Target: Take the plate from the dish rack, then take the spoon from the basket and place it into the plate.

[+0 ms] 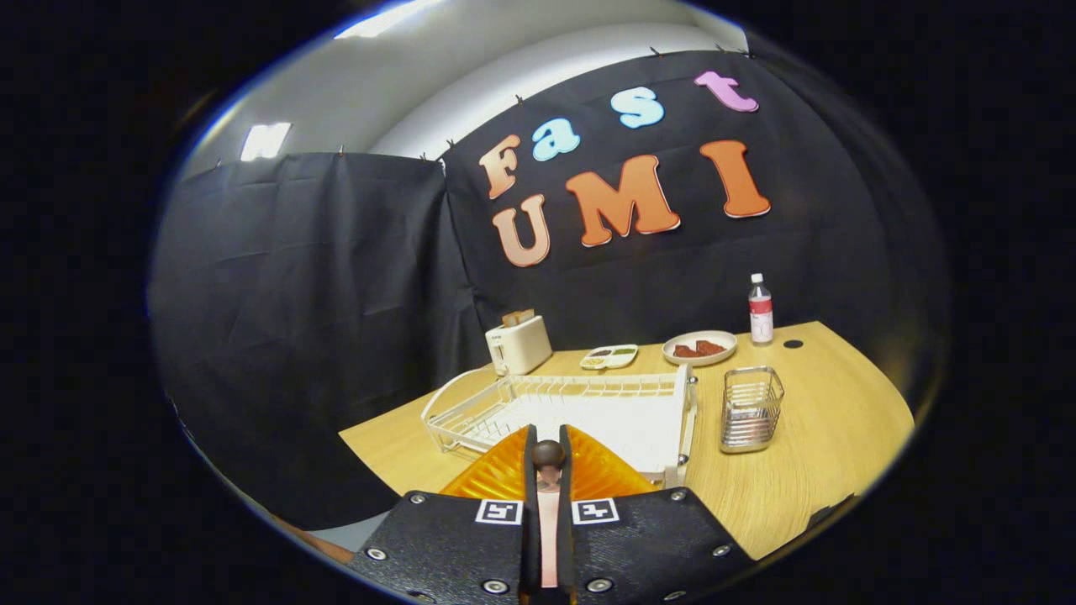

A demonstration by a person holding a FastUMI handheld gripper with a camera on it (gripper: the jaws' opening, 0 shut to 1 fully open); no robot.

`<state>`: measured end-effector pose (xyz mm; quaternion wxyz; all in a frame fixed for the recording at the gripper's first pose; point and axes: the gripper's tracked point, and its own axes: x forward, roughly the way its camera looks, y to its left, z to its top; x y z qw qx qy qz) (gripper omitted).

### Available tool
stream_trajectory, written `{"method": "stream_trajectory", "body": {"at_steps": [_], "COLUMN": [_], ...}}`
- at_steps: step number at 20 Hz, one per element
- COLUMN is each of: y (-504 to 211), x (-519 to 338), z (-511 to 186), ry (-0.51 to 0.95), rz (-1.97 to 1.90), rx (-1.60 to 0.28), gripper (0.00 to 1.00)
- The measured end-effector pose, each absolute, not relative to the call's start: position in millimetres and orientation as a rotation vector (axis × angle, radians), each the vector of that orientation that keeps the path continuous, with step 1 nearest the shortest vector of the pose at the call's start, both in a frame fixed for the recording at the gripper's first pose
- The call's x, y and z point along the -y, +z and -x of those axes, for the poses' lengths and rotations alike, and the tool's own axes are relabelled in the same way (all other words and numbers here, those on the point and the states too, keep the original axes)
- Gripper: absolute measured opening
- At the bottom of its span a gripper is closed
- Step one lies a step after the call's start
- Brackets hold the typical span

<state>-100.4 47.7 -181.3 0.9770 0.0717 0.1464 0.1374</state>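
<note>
The tongs (548,470) are nearly closed on a thin pink handle with a dark round knob at its end, most likely the spoon (548,455), which runs back between the two fingers. Both fingers appear to press on it. Directly beyond the fingertips lies the orange ribbed plate (601,475), sitting on the bench (807,437) at the near side of the white dish rack (555,403). The rack itself looks empty, and the wire basket (751,407) to its right also appears empty, so the plate and spoon both seem to have left their starting places. What remains, by this reading, is lowering the spoon into the plate.

Risks from here:
- The handle is slim and held near one end, so it may pivot or slip between the fingers when tilted downward.
- The bowl of the spoon is hidden; releasing too early or too far back could drop it on the bench short of the plate.
- The plate sits touching or just beside the rack's rim, so a clumsy descent could knock the tongs against the wire or nudge the plate.
- The plate's ribbed, sloped surface may let the spoon slide off toward the edge.
</note>
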Motion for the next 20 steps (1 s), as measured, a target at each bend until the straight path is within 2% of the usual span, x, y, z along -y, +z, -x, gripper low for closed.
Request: {"method": "stream_trajectory", "body": {"at_steps": [6,11,16,18,20], "y": [-216.4,-255.8,-271.1,-274.6,-262.8], "x": [-42.4,-18.2,-6.5,-2.4,-5.2], "z": [105.2,117.7,122.0,123.2,121.5], "ry": [0.290,0.265,0.239,0.227,0.227], "rz": [-0.152,-0.171,-0.177,-0.161,-0.181], "rx": [-0.298,-0.364,-0.397,-0.407,-0.390], "gripper": [0.07,0.14,0.16,0.21,0.31]}}
